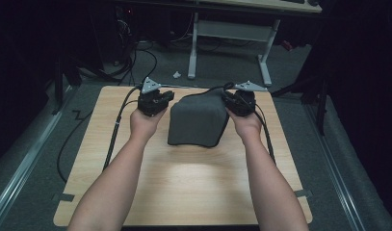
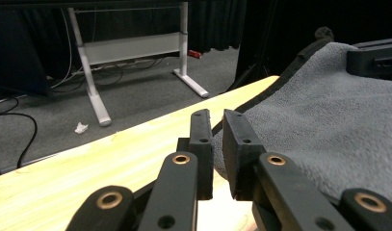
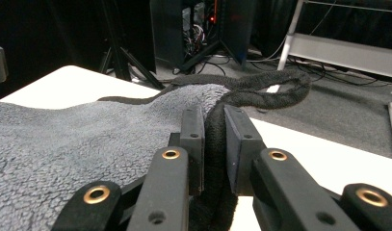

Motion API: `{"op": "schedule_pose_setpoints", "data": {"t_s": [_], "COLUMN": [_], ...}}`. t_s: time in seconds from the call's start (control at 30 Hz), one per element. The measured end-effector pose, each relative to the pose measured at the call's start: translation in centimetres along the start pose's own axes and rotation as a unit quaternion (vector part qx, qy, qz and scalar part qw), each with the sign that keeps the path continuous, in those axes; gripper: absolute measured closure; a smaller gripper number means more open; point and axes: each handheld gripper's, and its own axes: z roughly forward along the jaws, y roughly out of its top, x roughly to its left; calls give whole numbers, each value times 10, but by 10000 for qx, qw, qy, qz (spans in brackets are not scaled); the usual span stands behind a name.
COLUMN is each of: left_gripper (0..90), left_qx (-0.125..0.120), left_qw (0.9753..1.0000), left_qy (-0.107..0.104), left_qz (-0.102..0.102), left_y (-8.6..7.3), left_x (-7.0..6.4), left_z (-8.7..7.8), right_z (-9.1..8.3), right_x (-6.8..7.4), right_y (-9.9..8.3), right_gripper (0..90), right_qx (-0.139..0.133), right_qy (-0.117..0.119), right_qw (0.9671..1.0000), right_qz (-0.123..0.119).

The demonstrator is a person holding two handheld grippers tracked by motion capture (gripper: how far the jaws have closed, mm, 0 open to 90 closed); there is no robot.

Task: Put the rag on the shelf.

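A grey towel [image 1: 196, 122] with a dark hem lies folded in a bulging heap at the middle back of the wooden table [image 1: 184, 187]. My left gripper [image 1: 161, 98] sits at the towel's left far corner. In the left gripper view its jaws [image 2: 217, 130] stand almost together, with the towel [image 2: 328, 110] edge pinched in the narrow gap. My right gripper [image 1: 234, 101] is at the towel's right far corner. In the right gripper view it [image 3: 214, 125] is shut on the thick dark hem of the towel [image 3: 87, 130], which loops away beyond the jaws.
Black cables [image 1: 114, 130] trail from both grippers over the table's left and right sides. Beyond the far edge a white desk frame [image 1: 193, 43] stands on grey carpet, with a scrap of paper [image 1: 176, 74] and more cables. The near half of the table holds my forearms.
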Motion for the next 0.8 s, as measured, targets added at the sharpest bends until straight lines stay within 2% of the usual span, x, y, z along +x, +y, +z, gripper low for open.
{"op": "schedule_pose_setpoints", "data": {"t_s": [0.23,0.33,0.43,0.53,0.67,0.8], "left_gripper": [817,816,815,815,814,814], "left_qx": [52,36,-28,-77,-105,-99], "left_qw": [10000,10000,9999,9998,9998,9997], "left_qy": [12,32,80,104,106,191], "left_qz": [-63,-50,-112,-143,-115,-89], "left_y": [-10,-12,-13,-16,-20,-22], "left_x": [-3,-4,-4,-3,-6,-9], "left_z": [-2,-4,-8,-13,-19,-27], "right_z": [7,3,-7,-25,-48,-63], "right_x": [0,0,2,4,8,13], "right_y": [4,8,11,8,-5,-18], "right_gripper": [680,639,642,647,652,649], "right_qx": [122,33,-25,-136,-227,-291], "right_qy": [-27,-111,-223,-282,-283,-309], "right_qw": [9999,9999,9997,9992,9988,9984], "right_qz": [83,61,-112,-246,-320,-376]}}
